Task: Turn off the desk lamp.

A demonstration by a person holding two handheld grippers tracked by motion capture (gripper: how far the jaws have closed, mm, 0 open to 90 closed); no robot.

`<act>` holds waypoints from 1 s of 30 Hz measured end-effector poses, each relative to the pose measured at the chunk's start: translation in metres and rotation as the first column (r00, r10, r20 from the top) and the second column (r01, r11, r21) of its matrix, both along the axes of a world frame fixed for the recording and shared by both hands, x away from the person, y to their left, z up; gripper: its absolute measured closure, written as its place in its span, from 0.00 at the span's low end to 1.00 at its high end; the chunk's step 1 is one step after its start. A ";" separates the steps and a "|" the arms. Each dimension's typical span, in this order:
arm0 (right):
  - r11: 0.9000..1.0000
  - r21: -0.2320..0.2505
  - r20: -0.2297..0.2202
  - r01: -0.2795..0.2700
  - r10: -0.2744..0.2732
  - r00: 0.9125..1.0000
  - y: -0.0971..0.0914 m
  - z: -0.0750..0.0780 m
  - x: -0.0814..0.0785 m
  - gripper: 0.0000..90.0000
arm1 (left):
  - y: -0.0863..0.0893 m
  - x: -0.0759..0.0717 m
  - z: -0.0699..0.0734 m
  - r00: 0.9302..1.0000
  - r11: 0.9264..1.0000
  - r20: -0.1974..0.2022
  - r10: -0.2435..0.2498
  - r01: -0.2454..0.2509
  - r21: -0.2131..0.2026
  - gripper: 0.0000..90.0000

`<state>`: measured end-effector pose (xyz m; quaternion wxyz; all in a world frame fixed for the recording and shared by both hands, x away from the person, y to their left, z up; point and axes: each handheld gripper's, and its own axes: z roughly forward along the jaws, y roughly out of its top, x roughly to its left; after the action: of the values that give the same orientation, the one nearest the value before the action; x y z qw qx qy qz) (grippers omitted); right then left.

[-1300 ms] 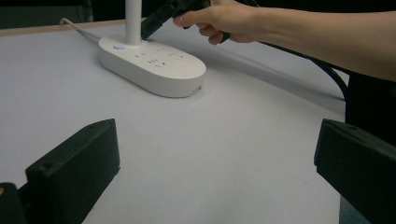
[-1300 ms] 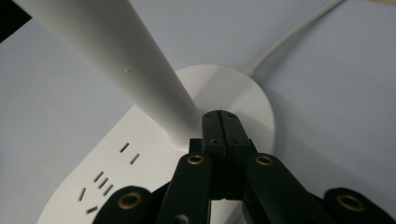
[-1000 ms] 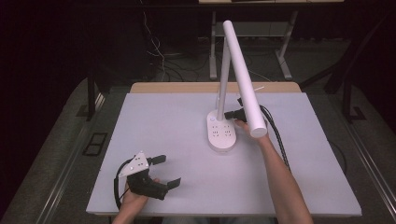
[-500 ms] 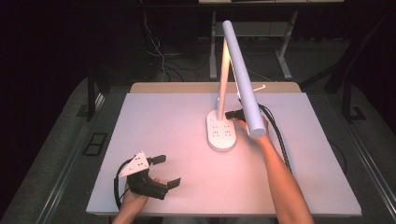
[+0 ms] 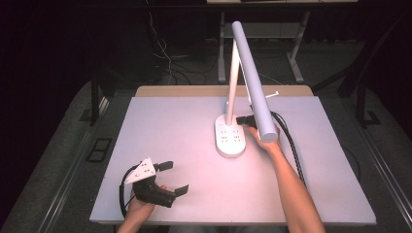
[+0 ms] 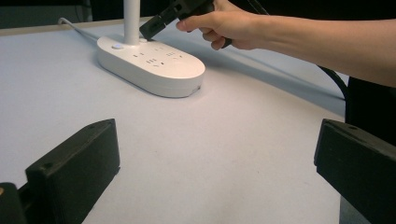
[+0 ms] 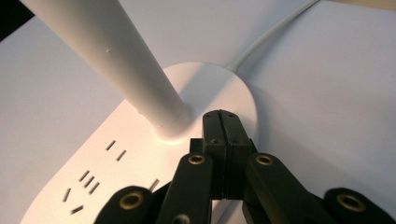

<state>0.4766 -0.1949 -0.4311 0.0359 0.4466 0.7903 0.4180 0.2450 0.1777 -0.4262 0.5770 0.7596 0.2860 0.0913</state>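
At the left, near the front edge of the tabletop (image 5: pixel 184 121), the left tool (image 5: pixel 173 178) rests in the person's left hand (image 5: pixel 141 204), its two black jaws standing wide apart with nothing between them. In the left gripper view the jaws frame bare tabletop, and the lamp sits well beyond them. Toward the middle stands the white desk lamp, its oval base (image 5: pixel 230 140) flat on the tabletop with rows of socket slots on top. A slim post (image 5: pixel 232 77) rises from the far end of the base, and a long white lamp head (image 5: pixel 252 80) slants over it toward the person. Just right of the post, the right tool (image 7: pixel 223 122) has its jaws pressed together with nothing between them, the tips just over the base beside the foot of the post. A white cord (image 7: pixel 271 35) runs away from the base's far end.
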 end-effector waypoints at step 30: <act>1.000 0.009 0.022 -0.008 0.008 1.000 0.009 0.002 -0.001 1.00 | 0.001 0.000 0.000 1.000 1.000 -0.001 -0.001 0.001 -0.002 0.00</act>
<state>0.4752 -0.1857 -0.4292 0.0408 0.4388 0.7897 0.4268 0.2447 0.1789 -0.4261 0.5776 0.7593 0.2860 0.0901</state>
